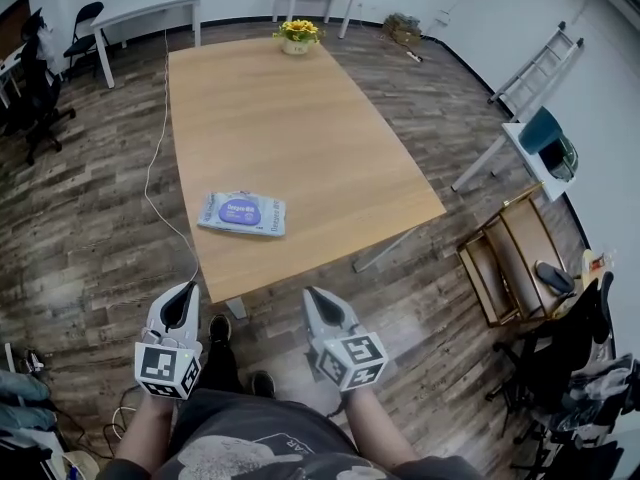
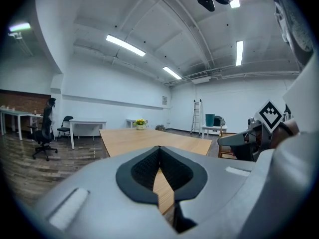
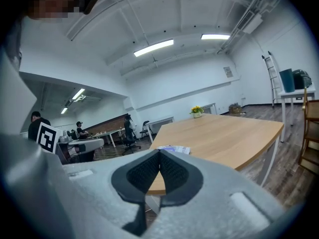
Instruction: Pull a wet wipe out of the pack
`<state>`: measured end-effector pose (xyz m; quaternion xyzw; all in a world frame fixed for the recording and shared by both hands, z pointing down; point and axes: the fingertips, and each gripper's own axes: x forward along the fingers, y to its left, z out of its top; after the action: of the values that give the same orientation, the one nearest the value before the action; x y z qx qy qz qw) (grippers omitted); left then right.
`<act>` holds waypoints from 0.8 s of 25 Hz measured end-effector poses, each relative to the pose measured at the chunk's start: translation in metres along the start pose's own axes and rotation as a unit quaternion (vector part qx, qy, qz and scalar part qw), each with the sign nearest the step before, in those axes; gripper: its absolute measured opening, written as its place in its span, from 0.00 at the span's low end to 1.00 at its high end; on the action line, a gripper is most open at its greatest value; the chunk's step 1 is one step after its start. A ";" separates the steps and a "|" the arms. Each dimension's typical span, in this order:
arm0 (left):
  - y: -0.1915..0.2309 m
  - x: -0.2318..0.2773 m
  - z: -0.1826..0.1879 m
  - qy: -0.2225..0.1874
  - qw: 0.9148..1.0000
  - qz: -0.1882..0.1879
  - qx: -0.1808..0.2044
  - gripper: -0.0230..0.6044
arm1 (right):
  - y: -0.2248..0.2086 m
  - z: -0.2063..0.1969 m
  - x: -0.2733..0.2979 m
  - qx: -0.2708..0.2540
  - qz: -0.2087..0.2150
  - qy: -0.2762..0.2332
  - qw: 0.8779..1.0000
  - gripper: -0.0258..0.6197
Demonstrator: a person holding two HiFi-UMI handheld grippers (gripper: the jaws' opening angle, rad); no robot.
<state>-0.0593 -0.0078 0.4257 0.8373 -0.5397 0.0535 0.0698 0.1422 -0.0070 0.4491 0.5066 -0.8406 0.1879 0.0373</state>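
The approach is in hand; the pack looks untouched. The flat purple-and-white plastic wet wipe pack (image 1: 241, 213) lies on the long light wooden table (image 1: 300, 128), close to its near edge and left of centre. The left hand-held gripper (image 1: 184, 293) and right hand-held gripper (image 1: 313, 295) hover short of that edge, both clenched on nothing (the pack lies beyond and between them). Next, I judge, one should steady the pack while the other opens and reaches for its flap.
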 end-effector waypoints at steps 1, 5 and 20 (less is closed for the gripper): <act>0.004 0.007 -0.001 0.002 1.000 -0.004 -0.002 0.07 | -0.001 0.002 0.006 -0.001 -0.004 0.000 1.000 0.03; 0.022 0.041 -0.002 0.011 1.000 -0.024 -0.002 0.07 | 0.001 0.017 0.036 -0.014 -0.009 0.001 1.000 0.03; 0.079 0.145 -0.019 0.060 0.993 -0.101 -0.013 0.07 | -0.011 0.048 0.156 -0.017 -0.057 0.017 0.998 0.03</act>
<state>-0.0724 -0.1664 0.4729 0.8818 -0.4479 0.0890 0.1176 0.0825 -0.1588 0.4472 0.5495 -0.8129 0.1796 0.0709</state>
